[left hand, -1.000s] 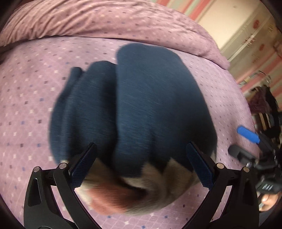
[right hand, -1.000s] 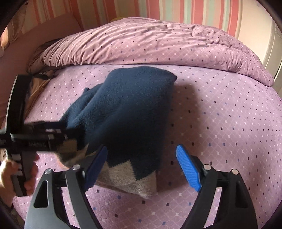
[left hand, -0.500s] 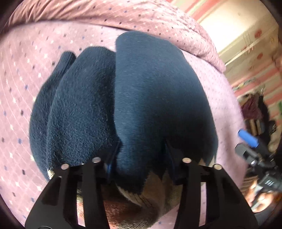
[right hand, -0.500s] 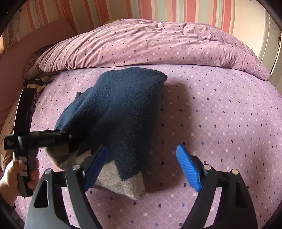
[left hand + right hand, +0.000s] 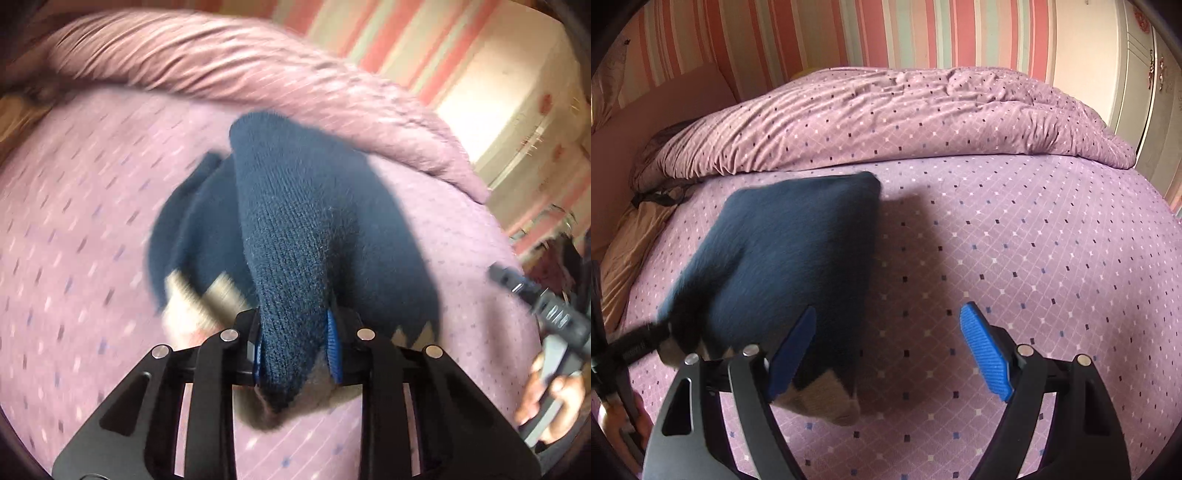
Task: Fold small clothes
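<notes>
A folded navy knit sweater [image 5: 295, 229] with a beige and rust zigzag hem lies on the purple dotted bedsheet [image 5: 74, 229]. My left gripper [image 5: 295, 350] is shut on a bunched fold of the sweater near its hem and lifts it. In the right wrist view the sweater [image 5: 790, 258] sits left of centre, its hem corner near my left finger. My right gripper [image 5: 886, 350] is open and empty, just right of the sweater above the sheet. The left gripper [image 5: 635, 343] shows at the far left edge.
A rumpled purple duvet [image 5: 905, 122] is piled along the back of the bed. A tan pillow [image 5: 624, 251] lies at the left. Striped wall behind, white wardrobe [image 5: 1137, 74] at right. The bedsheet [image 5: 1034, 258] spreads right of the sweater.
My left gripper closed fully on the sweater's fold and pulled it up and back; the sweater is blurred with motion. The right gripper stayed open and drew back slightly.
</notes>
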`<state>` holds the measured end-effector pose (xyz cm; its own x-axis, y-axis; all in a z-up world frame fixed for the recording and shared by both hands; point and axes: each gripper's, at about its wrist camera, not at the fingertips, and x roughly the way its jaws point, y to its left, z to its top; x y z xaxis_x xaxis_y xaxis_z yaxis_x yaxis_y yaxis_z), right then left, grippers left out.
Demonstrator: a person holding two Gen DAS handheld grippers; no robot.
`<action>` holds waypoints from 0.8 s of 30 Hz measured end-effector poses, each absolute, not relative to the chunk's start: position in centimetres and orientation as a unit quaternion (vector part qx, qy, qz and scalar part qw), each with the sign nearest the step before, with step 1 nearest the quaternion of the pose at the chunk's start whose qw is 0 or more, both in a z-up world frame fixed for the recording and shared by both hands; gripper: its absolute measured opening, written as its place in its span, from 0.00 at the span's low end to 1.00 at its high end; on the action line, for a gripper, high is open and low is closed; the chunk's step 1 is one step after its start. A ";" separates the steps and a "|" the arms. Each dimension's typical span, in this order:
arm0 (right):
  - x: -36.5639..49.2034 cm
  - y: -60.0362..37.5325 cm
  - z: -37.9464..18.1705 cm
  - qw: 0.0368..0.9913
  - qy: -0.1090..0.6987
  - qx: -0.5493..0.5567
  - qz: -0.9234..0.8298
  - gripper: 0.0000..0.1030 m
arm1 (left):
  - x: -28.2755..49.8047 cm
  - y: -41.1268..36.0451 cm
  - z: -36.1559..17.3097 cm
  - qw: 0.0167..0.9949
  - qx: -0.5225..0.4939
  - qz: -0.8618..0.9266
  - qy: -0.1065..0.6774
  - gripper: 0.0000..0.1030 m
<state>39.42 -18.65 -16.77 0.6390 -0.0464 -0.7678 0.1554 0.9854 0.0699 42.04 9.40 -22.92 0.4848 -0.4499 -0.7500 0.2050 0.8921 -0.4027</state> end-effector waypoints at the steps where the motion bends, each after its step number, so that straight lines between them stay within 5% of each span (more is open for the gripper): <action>1: 39.2 -18.5 -16.8 0.902 0.422 0.066 -0.056 0.79 | 41.5 10.2 -23.7 0.846 -0.135 -0.184 0.481 0.24; 8: 39.0 -17.0 -18.9 0.891 0.448 0.049 -0.046 0.79 | 43.4 11.4 -26.4 0.829 -0.127 -0.178 0.515 0.32; 12: 39.3 -17.2 -19.1 0.889 0.452 0.062 -0.039 0.79 | 45.2 9.9 -26.0 0.827 -0.091 -0.176 0.527 0.53; 17: 40.1 -17.9 -19.8 0.877 0.475 0.080 0.003 0.82 | 44.1 9.8 -23.7 0.843 -0.035 -0.135 0.519 0.97; 19: 40.1 -17.9 -20.1 0.873 0.480 0.081 0.025 0.93 | 43.2 10.1 -22.9 0.848 -0.015 -0.127 0.515 0.97; 24: 40.2 -19.2 -21.6 0.850 0.480 0.194 0.096 0.95 | 43.0 11.3 -22.1 0.851 -0.007 -0.115 0.513 0.97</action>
